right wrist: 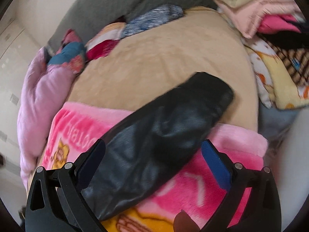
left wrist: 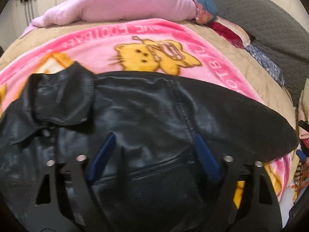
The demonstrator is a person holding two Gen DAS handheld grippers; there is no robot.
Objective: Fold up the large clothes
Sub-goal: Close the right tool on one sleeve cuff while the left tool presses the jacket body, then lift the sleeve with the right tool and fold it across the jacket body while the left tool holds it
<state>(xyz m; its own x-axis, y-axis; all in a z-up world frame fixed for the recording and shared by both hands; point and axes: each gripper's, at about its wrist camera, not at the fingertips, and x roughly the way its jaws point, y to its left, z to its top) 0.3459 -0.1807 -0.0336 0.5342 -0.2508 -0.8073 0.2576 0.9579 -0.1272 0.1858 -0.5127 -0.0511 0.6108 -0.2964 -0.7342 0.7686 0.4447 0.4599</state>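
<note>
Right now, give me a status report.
Left gripper open over jacket. Right gripper open, straddling sleeve. Nothing gripped. Pink blanket underneath.

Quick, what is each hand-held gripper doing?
Left hand-held gripper: open, over the black jacket.
Right hand-held gripper: open, around the jacket sleeve.

- The black leather jacket [left wrist: 146, 116] lay spread on the pink blanket [left wrist: 96, 44], collar flipped up at one end
- Its sleeve [right wrist: 164, 127] stretched out diagonally past the blanket's edge
</note>
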